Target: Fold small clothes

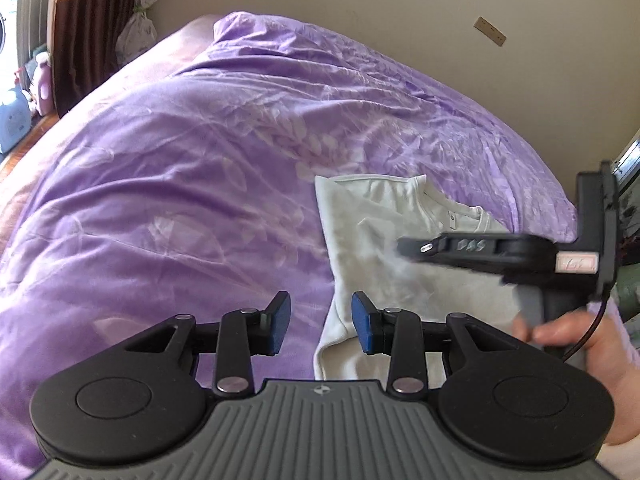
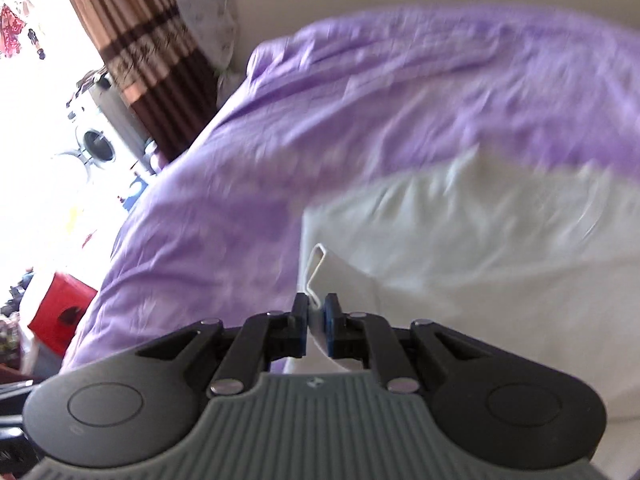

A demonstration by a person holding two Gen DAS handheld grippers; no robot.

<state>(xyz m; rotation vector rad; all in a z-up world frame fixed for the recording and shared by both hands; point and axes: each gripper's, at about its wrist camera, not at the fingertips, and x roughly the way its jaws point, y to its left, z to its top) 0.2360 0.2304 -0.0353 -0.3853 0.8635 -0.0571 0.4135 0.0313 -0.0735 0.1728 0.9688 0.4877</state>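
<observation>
Purple floral bedding [image 1: 192,168] covers a bed beneath a plain cream wall [image 1: 400,12], with a brown striped curtain [image 1: 88,28] at the far left. Seen from the left wrist, a white garment [image 1: 384,240] lies flat on the bedding, ahead and to the right of the left gripper [image 1: 320,322]. That gripper's blue-padded fingers stand spread with nothing between them; the right-hand pad [image 1: 362,324] hangs over the garment's left edge, the other over bare purple cloth. Only this view shows the second tool from outside: the right gripper [image 1: 404,246] reaches in from the right, its blurred tip over the middle of the garment, and a person's hand [image 1: 576,340] is wrapped round its handle at the right edge of frame.

From the right wrist, the picture is smeared by motion. The white garment [image 2: 480,248] fills the right half, the bedding [image 2: 360,100] the rest. Here the grip shows up close: the right gripper [image 2: 316,330] has its fingers drawn near together, a folded edge of the white fabric standing between the pads; whether they press on it cannot be told. Also in this view alone: a washing machine [image 2: 98,144] by the bright window and a red box [image 2: 60,316] at the lower left.
</observation>
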